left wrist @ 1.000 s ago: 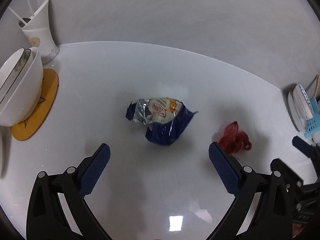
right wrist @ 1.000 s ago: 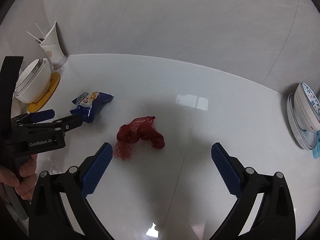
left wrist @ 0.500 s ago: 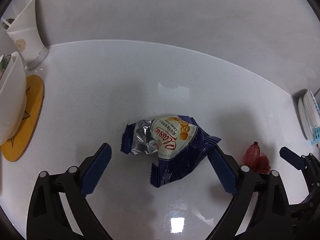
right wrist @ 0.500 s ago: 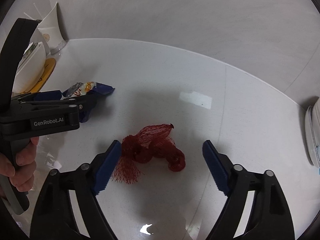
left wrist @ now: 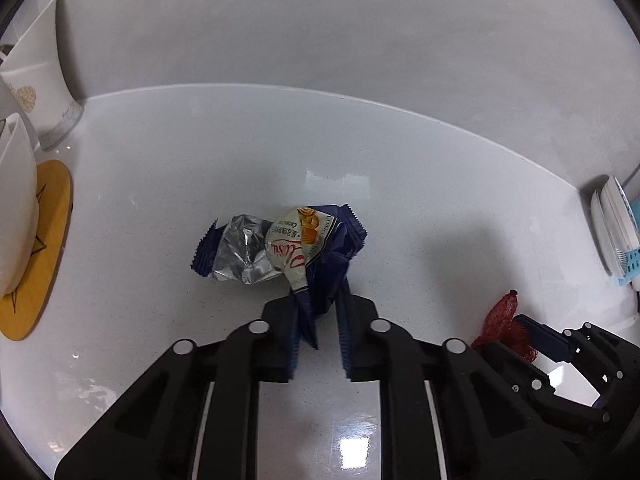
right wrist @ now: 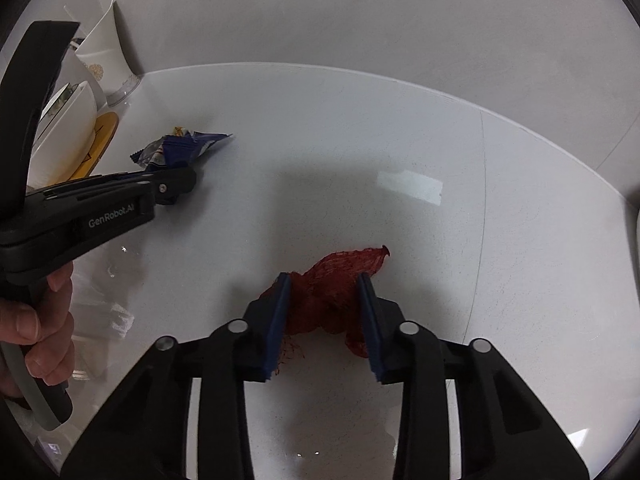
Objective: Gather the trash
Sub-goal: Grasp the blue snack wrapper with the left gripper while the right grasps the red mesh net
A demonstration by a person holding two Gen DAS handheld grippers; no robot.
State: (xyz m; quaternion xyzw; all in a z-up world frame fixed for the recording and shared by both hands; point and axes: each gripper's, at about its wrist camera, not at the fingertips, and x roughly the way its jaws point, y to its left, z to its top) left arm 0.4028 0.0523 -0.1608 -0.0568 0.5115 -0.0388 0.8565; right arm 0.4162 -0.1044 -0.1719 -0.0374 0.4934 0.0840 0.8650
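A crumpled blue and silver snack wrapper (left wrist: pixel 280 248) lies on the white counter. My left gripper (left wrist: pixel 318 312) is shut on its near blue end. The wrapper also shows in the right wrist view (right wrist: pixel 180 150), with the left gripper (right wrist: pixel 176 180) on it. A red mesh net bag (right wrist: pixel 328 292) lies mid-counter. My right gripper (right wrist: pixel 324 300) has its blue pads pressed against both sides of the net. The net also shows at the lower right of the left wrist view (left wrist: pixel 504 324).
White bowls (left wrist: pixel 12 200) sit on a yellow coaster (left wrist: pixel 40 248) at the left, with a white cup (left wrist: pixel 36 76) behind them. Stacked plates (left wrist: pixel 612 228) stand at the right edge. A grey wall backs the counter.
Both grippers moved forward and down and closed: the left onto the snack wrapper, the right onto the red net. The wrapper's end has crumpled between the left fingers.
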